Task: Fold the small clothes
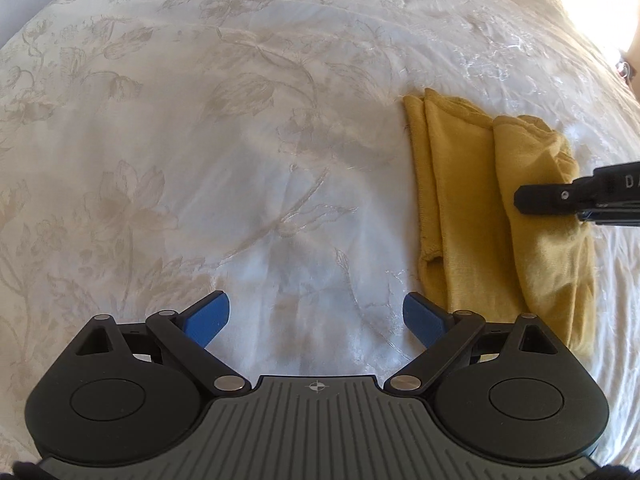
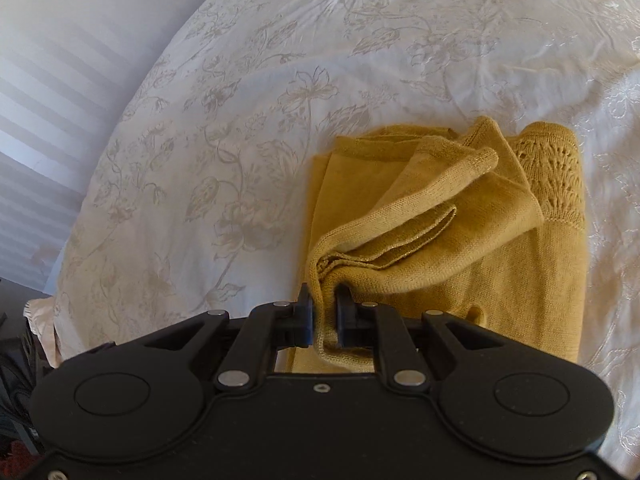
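I find the mustard-yellow knitted garment (image 2: pixel 460 240) lying partly folded on the white floral-embroidered bedspread (image 2: pixel 240 120), with my right gripper (image 2: pixel 324 312) pinched tight on a bunched edge of it. My left gripper (image 1: pixel 316 320) hangs wide apart and empty over bare bedspread beside the garment. I judge a fold is in hand; next, lay the held edge across squarely and release.
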`<state>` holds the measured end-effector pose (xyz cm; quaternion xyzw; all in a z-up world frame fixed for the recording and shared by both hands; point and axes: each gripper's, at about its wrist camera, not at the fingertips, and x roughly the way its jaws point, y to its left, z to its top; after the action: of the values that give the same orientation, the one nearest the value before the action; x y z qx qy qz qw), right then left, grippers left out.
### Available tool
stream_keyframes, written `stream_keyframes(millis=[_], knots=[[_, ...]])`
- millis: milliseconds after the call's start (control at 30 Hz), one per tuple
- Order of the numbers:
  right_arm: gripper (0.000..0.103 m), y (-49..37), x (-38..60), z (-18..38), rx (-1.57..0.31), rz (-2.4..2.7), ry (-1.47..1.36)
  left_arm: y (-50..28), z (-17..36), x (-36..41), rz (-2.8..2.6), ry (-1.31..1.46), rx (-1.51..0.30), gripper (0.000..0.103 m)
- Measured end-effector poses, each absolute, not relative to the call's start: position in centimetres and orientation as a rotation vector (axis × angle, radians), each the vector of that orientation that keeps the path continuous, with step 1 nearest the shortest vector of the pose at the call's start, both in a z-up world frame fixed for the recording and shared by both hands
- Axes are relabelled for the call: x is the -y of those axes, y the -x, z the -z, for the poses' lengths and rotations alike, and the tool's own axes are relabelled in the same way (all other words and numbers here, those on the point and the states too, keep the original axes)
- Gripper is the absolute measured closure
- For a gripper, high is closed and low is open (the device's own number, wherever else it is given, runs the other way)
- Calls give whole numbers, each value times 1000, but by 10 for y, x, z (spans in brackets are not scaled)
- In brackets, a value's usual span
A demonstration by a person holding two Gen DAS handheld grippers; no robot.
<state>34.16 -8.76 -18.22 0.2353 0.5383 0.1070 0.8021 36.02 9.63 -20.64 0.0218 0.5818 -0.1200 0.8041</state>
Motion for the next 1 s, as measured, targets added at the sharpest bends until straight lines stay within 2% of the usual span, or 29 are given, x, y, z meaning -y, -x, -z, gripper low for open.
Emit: stream_keyframes(millis=[167,267,367,500,700,1000], knots=[[72,-343,68,186,-1178,-282,-488,-368,210,-100,258,-25,-1256,8],[70,-334,71,168,-1103,-363,-543,-369,208,-98,265,-28,-1248,8],[63,-318,85,144,-1004,-373,-569,-371,205,-96,276,-31,-1240,8],[63,-300,119,135,-952,-249,-596,-377,197,-89,297,-36,-1213,8],[63,-287,136,166,-1045,-136,-536,-390,184,-68,348,-49,-1162,8],[62,-260,73,219,-1230,-294,-480,-389,176,-11,523,-164,-1130,8]])
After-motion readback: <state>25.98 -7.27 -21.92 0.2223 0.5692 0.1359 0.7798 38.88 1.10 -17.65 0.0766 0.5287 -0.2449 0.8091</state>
